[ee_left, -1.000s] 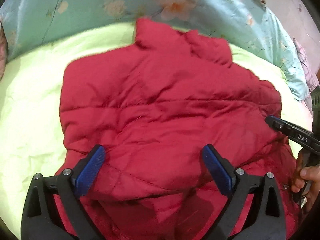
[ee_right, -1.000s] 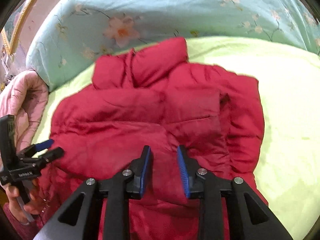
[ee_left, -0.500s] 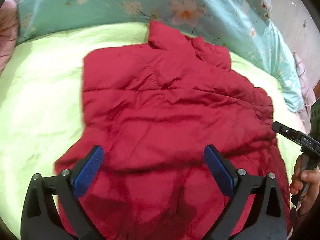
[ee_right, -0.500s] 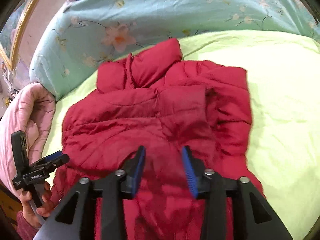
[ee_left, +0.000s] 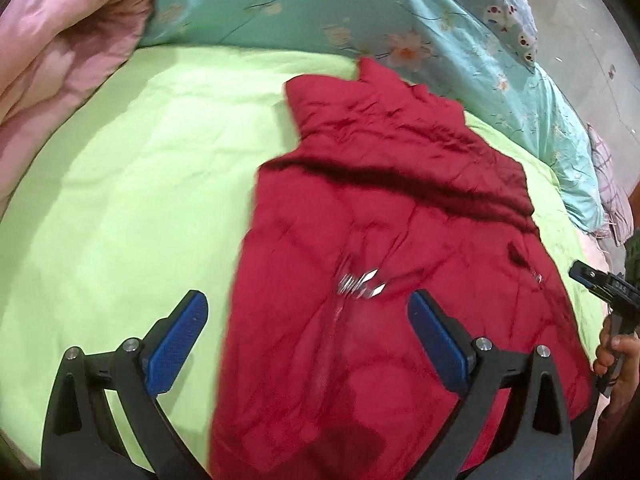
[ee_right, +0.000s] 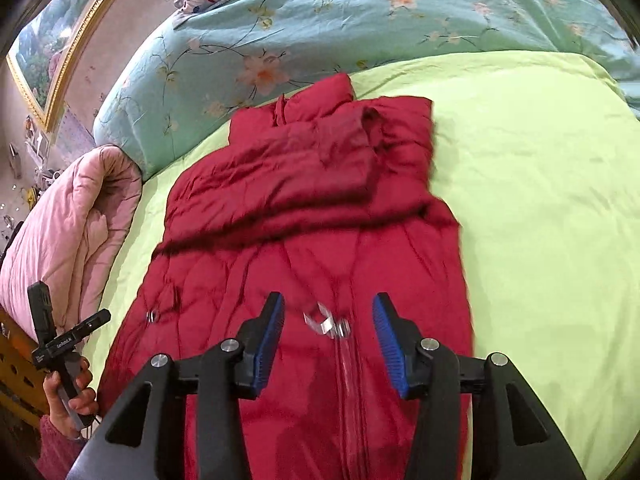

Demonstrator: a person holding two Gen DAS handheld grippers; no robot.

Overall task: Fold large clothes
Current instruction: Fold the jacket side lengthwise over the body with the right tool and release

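Note:
A red puffer jacket (ee_left: 384, 240) lies front up on the lime green bed cover (ee_left: 120, 184), collar toward the pillows, with its sleeves folded across the chest. It also shows in the right wrist view (ee_right: 304, 216), with a silver zipper pull (ee_right: 326, 322) at its middle. My left gripper (ee_left: 308, 344) is open and empty above the jacket's lower left part. My right gripper (ee_right: 328, 340) is open and empty above the zipper. In the left wrist view the right gripper (ee_left: 600, 284) sits at the jacket's right edge. In the right wrist view the left gripper (ee_right: 68, 340) sits at the far left.
A teal floral duvet (ee_right: 360, 20) lies along the head of the bed. A rolled pink quilt (ee_right: 68, 232) lies at one side and also shows in the left wrist view (ee_left: 60, 52). A gold-framed picture (ee_right: 52, 52) hangs on the wall.
Both grippers have pulled back and up from the jacket. The right gripper has opened wider. The jacket now lies flatter with its sleeves folded across the chest.

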